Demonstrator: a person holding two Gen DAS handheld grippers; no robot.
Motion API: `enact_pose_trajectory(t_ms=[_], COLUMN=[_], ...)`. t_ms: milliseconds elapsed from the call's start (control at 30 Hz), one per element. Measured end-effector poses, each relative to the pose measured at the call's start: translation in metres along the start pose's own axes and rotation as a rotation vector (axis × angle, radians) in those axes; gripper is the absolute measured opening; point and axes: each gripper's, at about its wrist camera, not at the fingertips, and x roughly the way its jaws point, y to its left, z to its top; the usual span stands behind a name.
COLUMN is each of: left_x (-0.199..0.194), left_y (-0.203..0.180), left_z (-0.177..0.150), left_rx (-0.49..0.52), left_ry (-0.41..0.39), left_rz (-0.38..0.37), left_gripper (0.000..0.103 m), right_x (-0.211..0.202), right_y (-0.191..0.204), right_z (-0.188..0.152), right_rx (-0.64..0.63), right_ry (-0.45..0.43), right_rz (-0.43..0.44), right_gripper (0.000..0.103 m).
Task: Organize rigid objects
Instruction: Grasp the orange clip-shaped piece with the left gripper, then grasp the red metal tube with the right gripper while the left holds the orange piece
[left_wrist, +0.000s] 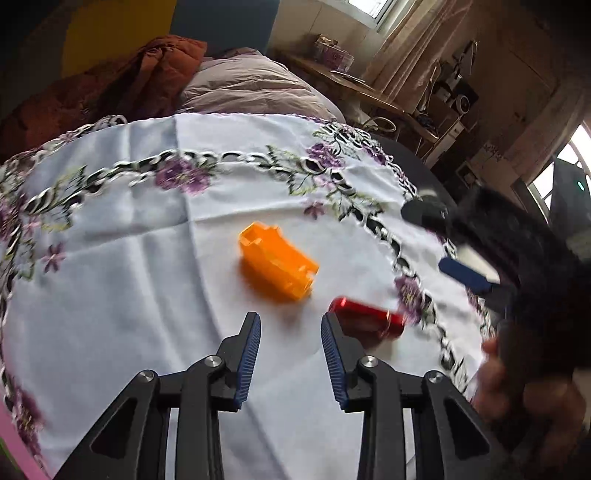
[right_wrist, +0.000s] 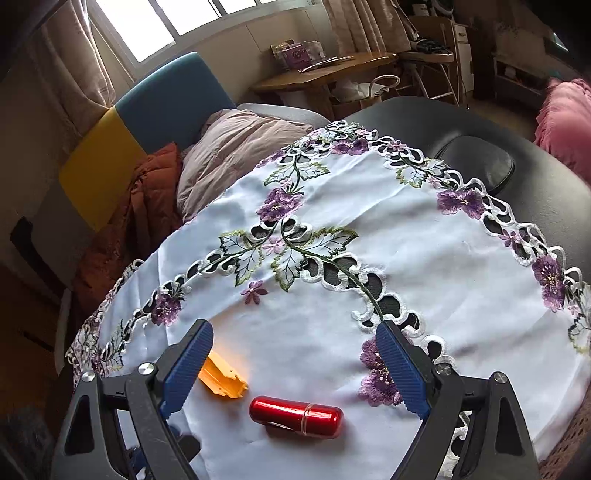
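An orange plastic block lies on the white embroidered tablecloth, just beyond my left gripper. That gripper is open, with only cloth between its blue pads. A glossy red capsule-shaped tube lies on its side right of the left gripper's right finger. From the right wrist, the red tube sits below and between the wide-open fingers of my right gripper. The orange block is partly hidden behind that gripper's left pad. In the blurred left wrist view, the right gripper's blue pad hovers right of the tube.
The cloth covers a round black table with a black cushion at its far side. Behind are a bed with a pink quilt, a rust-coloured jacket and a wooden desk. A hand holds the right gripper.
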Motion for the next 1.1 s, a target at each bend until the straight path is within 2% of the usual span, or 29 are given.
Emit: enact_pose_trajectory(t_ms=[233,367,567,633,733,800,867,1100], left_x=[0.044,0.066,0.071,0.069,0.059,0.046,0.027,-0.036], left_y=[-0.003,0.002,-0.004,-0.008,-0.004,0.005,0.017,0.040], left_z=[0.033,0.040,0.045,0.041,0.027,0.014,-0.006,-0.084], left_rx=[-0.069,-0.095,-0.047,0.007,0.044,0.049,0.039,0.095], left_ry=[0.033,0.070,0.088,0.091,0.079,0.067,0.056,-0.011], left_rz=[0.055,0.093,0.113,0.140,0.126,0.143,0.138,0.213], left_gripper=[0.041,0.041,0.041,0.026,0.026,0.026,0.026,0.026], right_x=[-0.010,-0.007,-0.004,-0.004,-0.001,0.002,0.007,0.026], right_y=[-0.003,-0.002,-0.002,-0.002,-0.002,-0.003,-0.001,0.004], right_z=[0.004,0.004,0.003,0.003,0.003,0.002,0.000,-0.010], right_rx=[0.025,0.029,0.025,0.021,0.019,0.020,0.011,-0.022], right_ry=[-0.046,-0.026,-0.013,-0.011,0.002,0.018,0.049,0.170], right_rz=[0.039,0.064,0.067,0.063,0.061,0.062,0.064,0.036], right_gripper=[0.091,0.091,0.091,0.090,0.086,0.085,0.085,0.085])
